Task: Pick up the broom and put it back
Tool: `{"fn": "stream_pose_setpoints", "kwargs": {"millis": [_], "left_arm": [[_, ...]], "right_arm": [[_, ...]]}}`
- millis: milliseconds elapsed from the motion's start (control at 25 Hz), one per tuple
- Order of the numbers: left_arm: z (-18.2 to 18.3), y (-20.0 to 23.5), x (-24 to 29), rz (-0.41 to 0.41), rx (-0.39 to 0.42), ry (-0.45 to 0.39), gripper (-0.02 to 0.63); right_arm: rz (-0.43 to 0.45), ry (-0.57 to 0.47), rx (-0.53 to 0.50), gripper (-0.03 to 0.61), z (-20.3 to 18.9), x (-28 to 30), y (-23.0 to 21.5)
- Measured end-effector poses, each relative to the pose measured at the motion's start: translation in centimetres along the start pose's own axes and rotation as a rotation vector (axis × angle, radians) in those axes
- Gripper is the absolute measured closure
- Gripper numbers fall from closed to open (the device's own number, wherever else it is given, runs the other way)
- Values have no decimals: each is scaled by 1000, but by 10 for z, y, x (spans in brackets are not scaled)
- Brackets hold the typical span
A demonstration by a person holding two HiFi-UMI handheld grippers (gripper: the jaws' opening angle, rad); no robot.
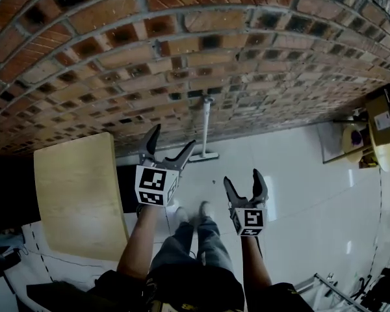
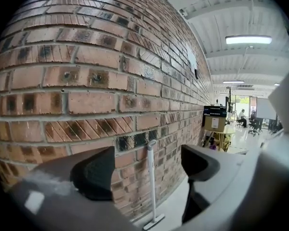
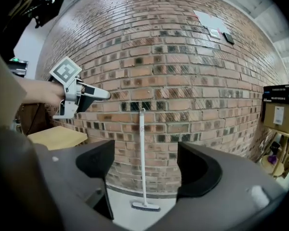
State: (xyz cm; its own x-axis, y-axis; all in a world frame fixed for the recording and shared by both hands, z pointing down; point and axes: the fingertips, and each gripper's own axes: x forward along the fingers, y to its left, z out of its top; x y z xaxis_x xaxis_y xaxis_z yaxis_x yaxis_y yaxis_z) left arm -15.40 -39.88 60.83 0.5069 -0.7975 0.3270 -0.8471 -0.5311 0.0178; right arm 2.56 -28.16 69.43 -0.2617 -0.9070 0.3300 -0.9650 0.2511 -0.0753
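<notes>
A white broom [image 1: 206, 125] stands upright against the brick wall [image 1: 182, 57], its brush head [image 1: 203, 156] on the white floor. In the left gripper view the broom [image 2: 151, 186] shows between the jaws, some way ahead. The right gripper view frames the broom [image 3: 142, 158] the same way, well beyond the pads. My left gripper [image 1: 174, 137] is open and empty, held in front of the broom and slightly left of it. My right gripper [image 1: 241, 177] is open and empty too, lower in the head view and further from the wall. The left gripper [image 3: 82, 93] also appears in the right gripper view.
A light wooden tabletop [image 1: 78, 194] stands to the left, close to the wall. A yellow table with boxes [image 1: 377, 129] is at the far right. The person's legs and shoes [image 1: 195, 229] are on the white tiled floor [image 1: 292, 174] below the grippers.
</notes>
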Motion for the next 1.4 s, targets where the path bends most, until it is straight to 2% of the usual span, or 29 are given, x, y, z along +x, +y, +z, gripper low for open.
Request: {"fn": "stream_pose_setpoints", "kwargs": {"millis": [120, 400, 560, 720, 1000, 1120, 1160, 1400], "left_arm": [[-3, 7, -3, 14, -9, 4, 164], [-12, 18, -18, 53, -32, 24, 166], [-19, 23, -30, 69, -61, 34, 176], [-28, 25, -41, 76, -76, 54, 176], [-39, 40, -57, 120, -113, 68, 176], [-40, 43, -62, 130, -111, 71, 176], [-40, 44, -62, 132, -111, 71, 176], [-37, 45, -71, 146, -120, 64, 179]], "right_arm": [[5, 17, 51, 184, -12, 37, 5], [70, 45, -1, 198, -11, 162, 24], [56, 93, 21, 221, -22, 225, 24], [39, 154, 30, 262, -36, 263, 17], [26, 232, 115, 361, -47, 291, 14], [36, 257, 87, 469, -49, 292, 14], [33, 269, 70, 488, -49, 290, 14], [34, 324, -5, 488, -55, 246, 29]]}}
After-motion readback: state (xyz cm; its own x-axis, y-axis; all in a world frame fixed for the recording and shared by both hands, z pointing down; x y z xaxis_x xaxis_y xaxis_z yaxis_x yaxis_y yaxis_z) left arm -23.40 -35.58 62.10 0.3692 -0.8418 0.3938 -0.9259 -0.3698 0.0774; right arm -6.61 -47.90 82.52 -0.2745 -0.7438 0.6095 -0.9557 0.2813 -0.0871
